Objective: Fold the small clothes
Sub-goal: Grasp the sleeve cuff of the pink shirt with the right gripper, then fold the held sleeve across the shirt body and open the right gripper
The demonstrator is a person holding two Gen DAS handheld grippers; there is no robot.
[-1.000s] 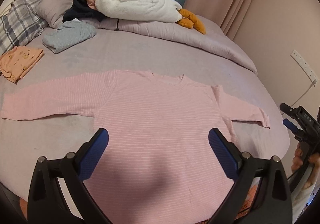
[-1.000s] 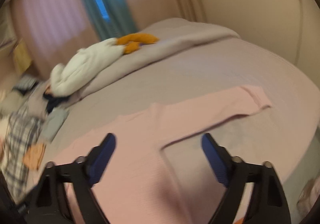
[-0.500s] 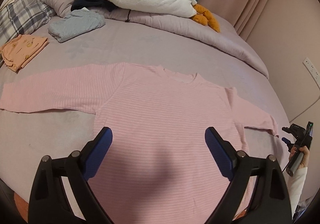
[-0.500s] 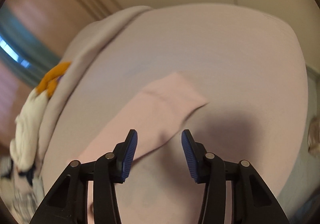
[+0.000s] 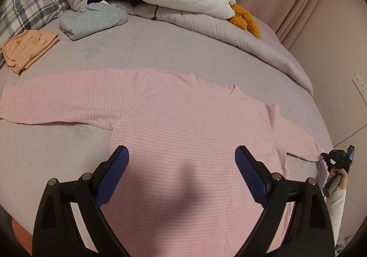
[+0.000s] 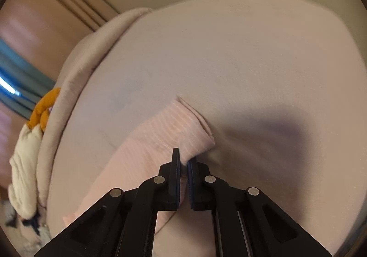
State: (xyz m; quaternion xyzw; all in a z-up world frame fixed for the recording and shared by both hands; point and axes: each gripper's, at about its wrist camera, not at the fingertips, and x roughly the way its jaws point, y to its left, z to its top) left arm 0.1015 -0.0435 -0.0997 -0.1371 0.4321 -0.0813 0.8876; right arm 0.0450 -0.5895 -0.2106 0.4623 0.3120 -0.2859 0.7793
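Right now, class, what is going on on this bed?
A person with a gripper in each hand is starting to fold a pink striped top spread flat on the bed. The right gripper is shut on the sleeve cuff. The left gripper hovers open over the top's body, touching nothing.

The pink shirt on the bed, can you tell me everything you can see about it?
The pink shirt is a long-sleeved top with thin white stripes and a round neck, in soft knit-looking fabric. It lies flat on the bed, neck toward the pillows, both sleeves spread straight out sideways, not yet folded. The right gripper is shut on the cuff of one sleeve, bunching it slightly. The left gripper is open above the shirt's lower body, casting a shadow on it; whether it touches is unclear.
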